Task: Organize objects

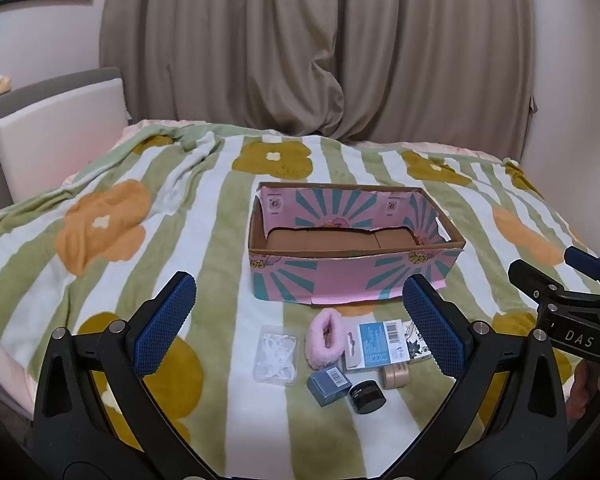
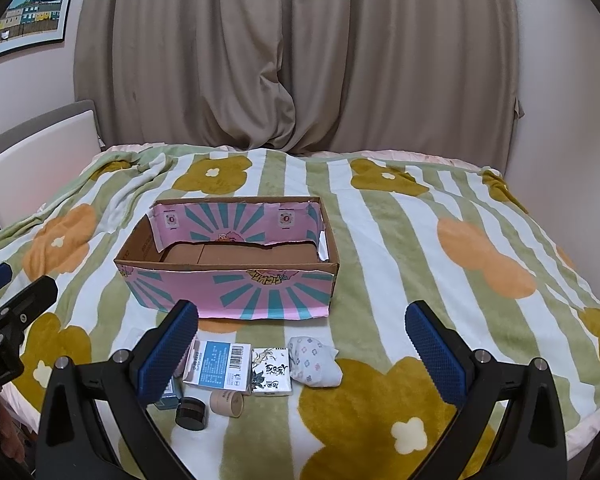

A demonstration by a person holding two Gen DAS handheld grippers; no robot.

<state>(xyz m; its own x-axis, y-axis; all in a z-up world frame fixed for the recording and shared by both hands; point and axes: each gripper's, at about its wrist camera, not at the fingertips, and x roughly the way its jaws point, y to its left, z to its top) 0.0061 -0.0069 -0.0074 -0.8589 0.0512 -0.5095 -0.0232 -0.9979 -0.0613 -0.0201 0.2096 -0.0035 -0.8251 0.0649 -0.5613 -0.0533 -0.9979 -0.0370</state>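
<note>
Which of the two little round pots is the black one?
The black jar is the one lying nearer the camera, left of the tan cardboard tube. It is dark and glossy; the tube is pale brown.

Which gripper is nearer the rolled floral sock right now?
Right. The right gripper frames the floral sock just ahead between open fingers; the left gripper sits further left, over the pink scrunchie.

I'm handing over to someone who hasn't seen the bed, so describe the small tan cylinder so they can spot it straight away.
Find the pink cardboard box on the flowered blanket; a cluster of small items lies in front of it. The tan cylinder lies on its side at the near edge, just below the blue-labelled packet and beside the black jar. It is the only beige, tube-shaped piece there.
</note>
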